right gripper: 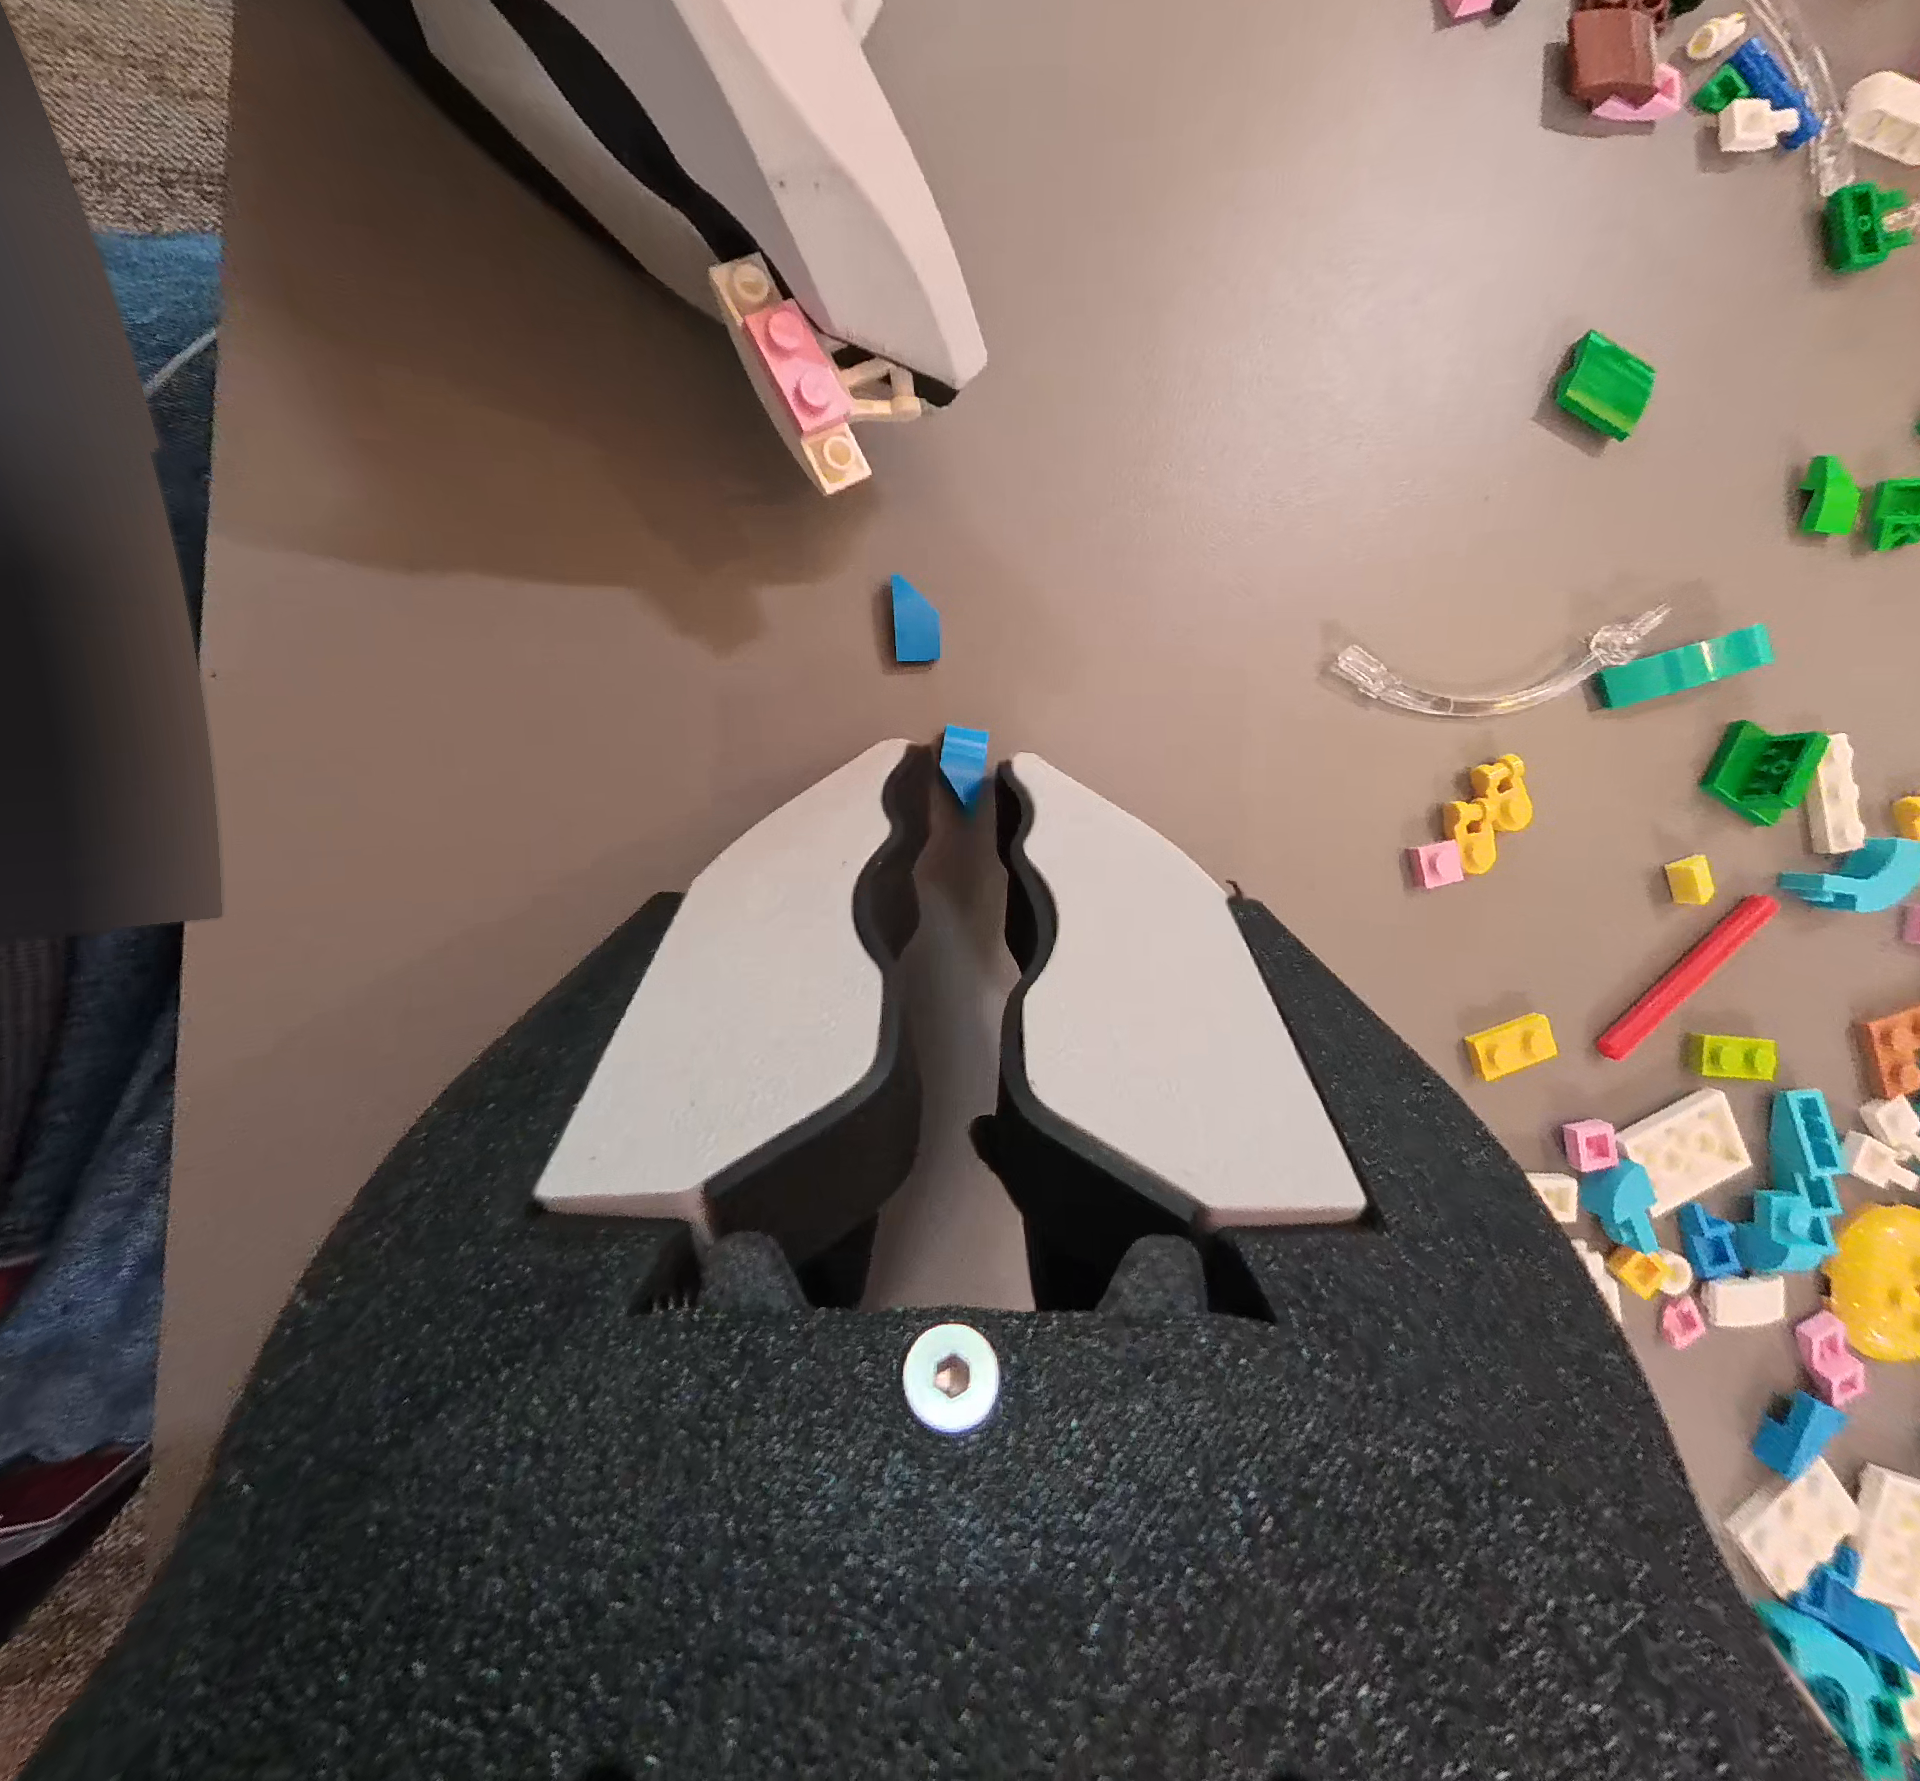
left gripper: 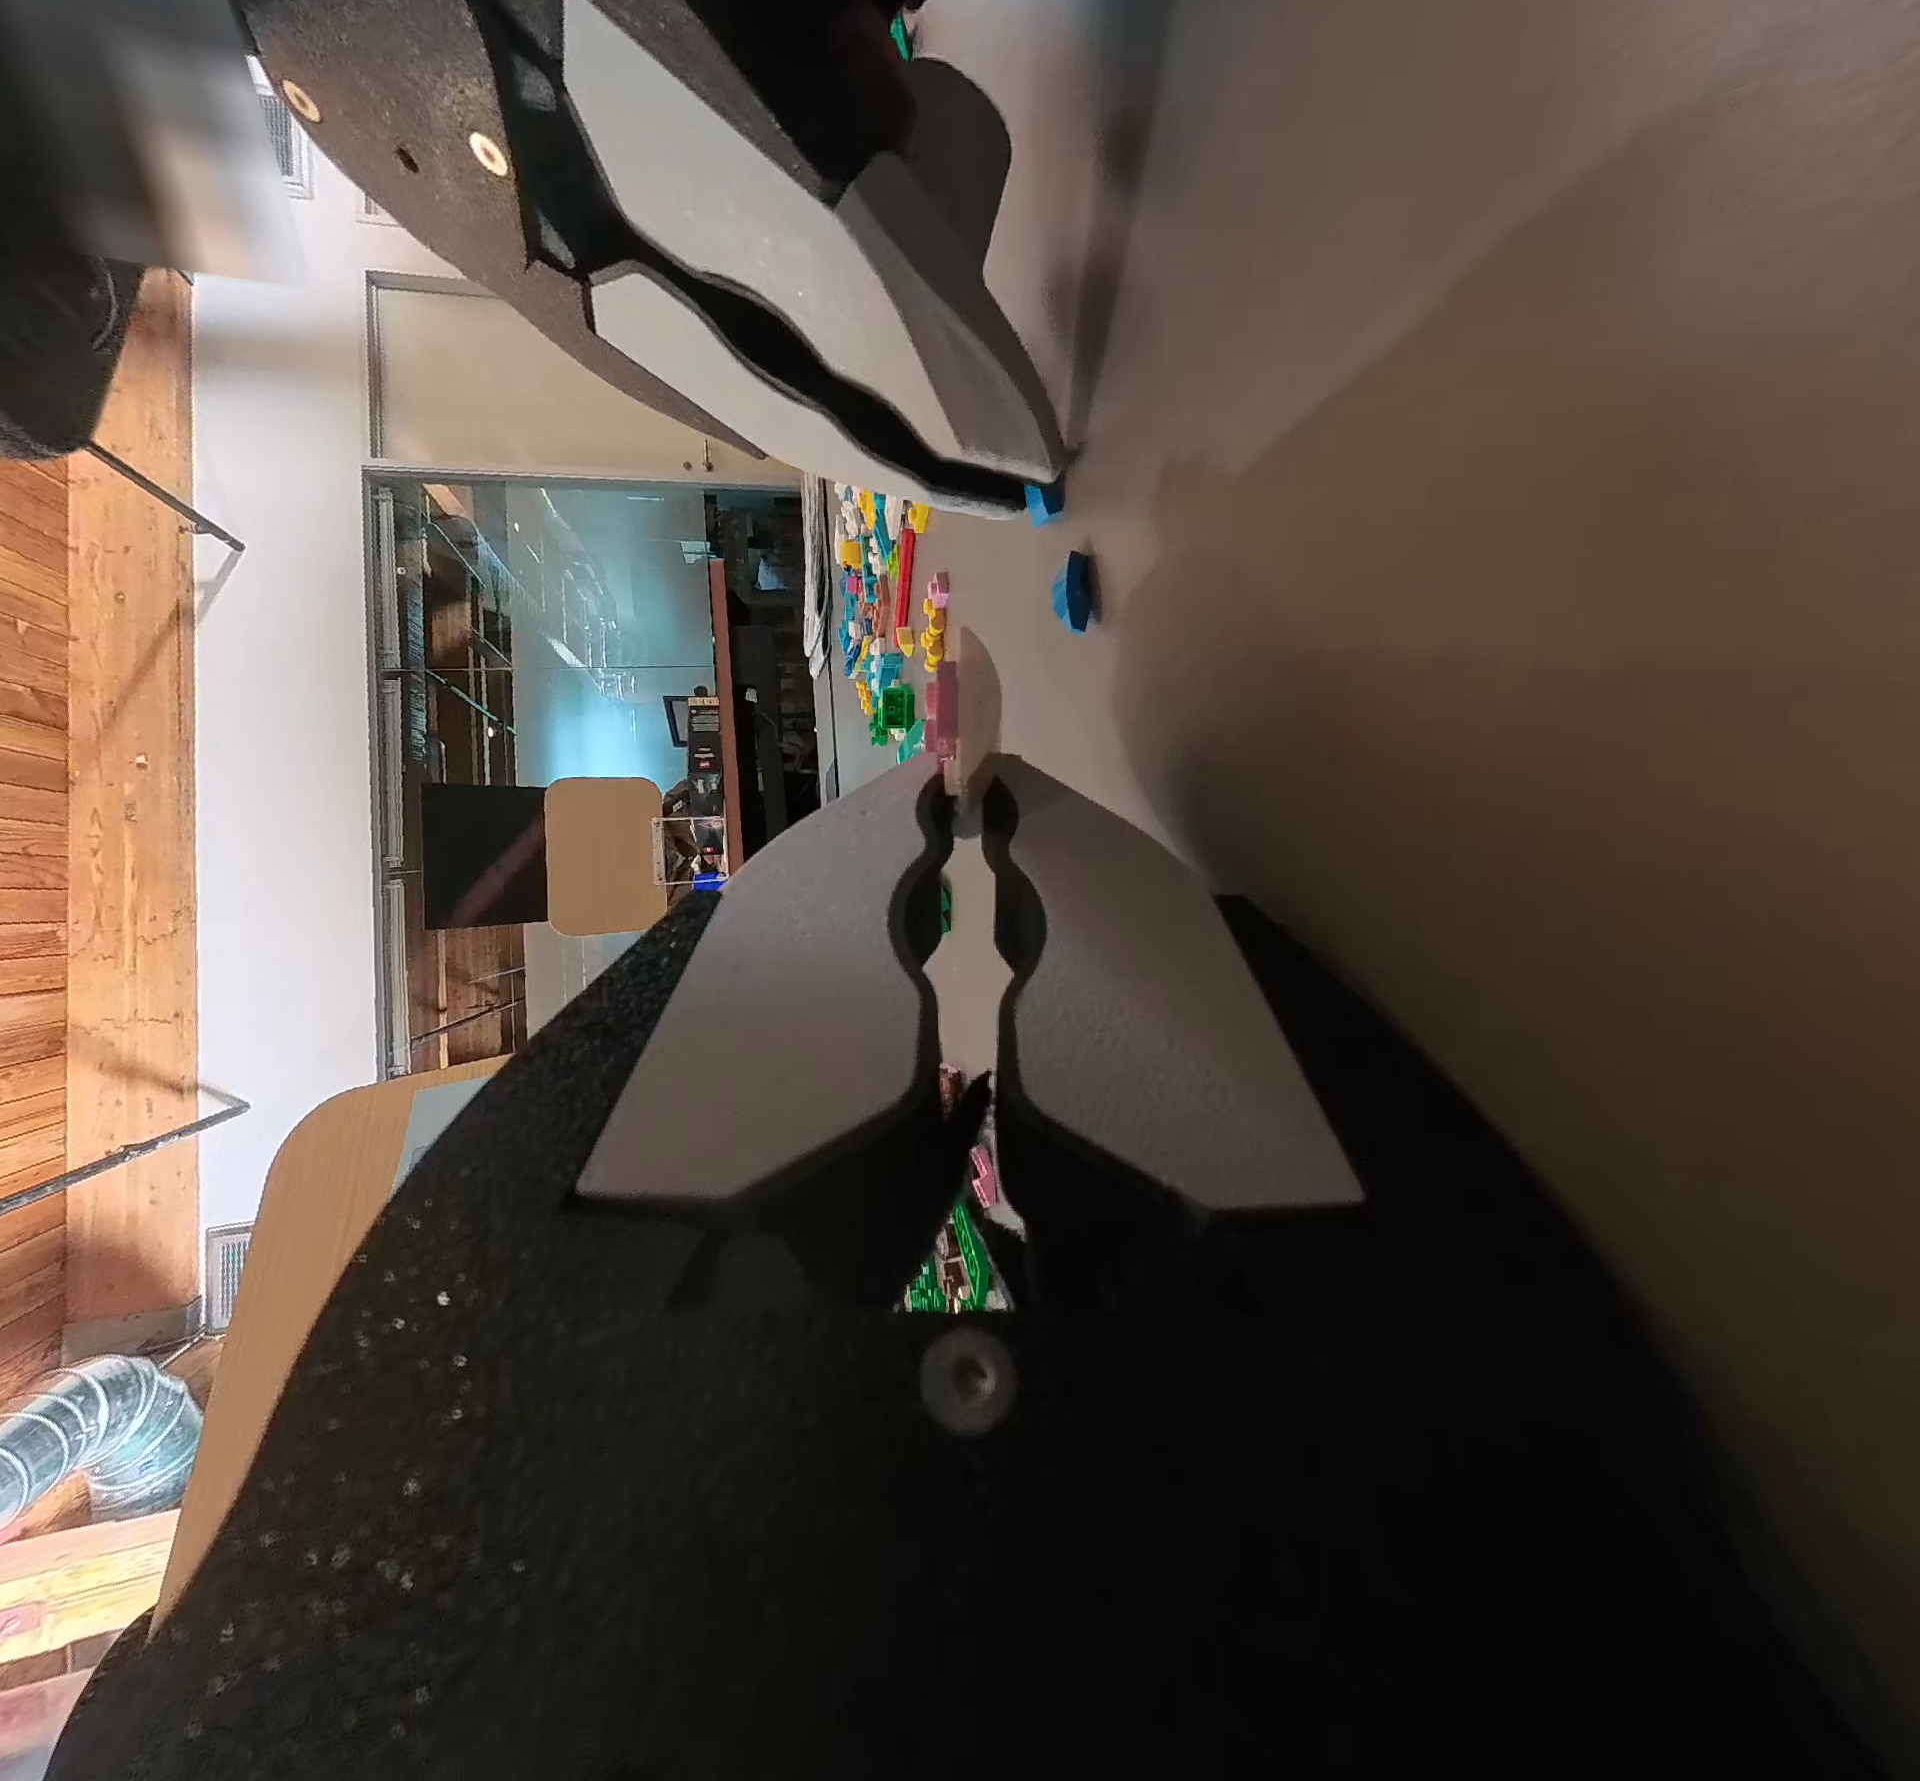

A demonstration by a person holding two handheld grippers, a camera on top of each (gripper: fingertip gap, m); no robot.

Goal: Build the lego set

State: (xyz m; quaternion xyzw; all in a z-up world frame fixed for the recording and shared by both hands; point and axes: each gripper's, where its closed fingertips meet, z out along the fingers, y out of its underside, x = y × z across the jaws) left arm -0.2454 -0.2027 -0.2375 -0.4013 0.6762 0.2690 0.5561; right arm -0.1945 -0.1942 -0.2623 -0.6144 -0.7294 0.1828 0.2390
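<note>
A grey worktop (right gripper: 1195, 381) carries a scatter of loose bricks (right gripper: 1714, 1160) at its right. The left gripper (right gripper: 904, 391) has its fingers closed on a tan-and-pink assembly (right gripper: 795, 370). The right gripper (right gripper: 961, 765) has narrow fingers around one small blue piece (right gripper: 961, 760); another blue piece (right gripper: 914, 622) lies beside. Pinched off-centre, the tiny piece could likely flick away.

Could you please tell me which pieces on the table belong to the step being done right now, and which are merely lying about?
In use:
- tan and pink assembly, gripped in the left claw
- small blue piece between the right claw tips
- second blue piece, lying between the two claws

Lying about:
- red rod
- clear curved piece
- green curved brick
- yellow plate
</note>
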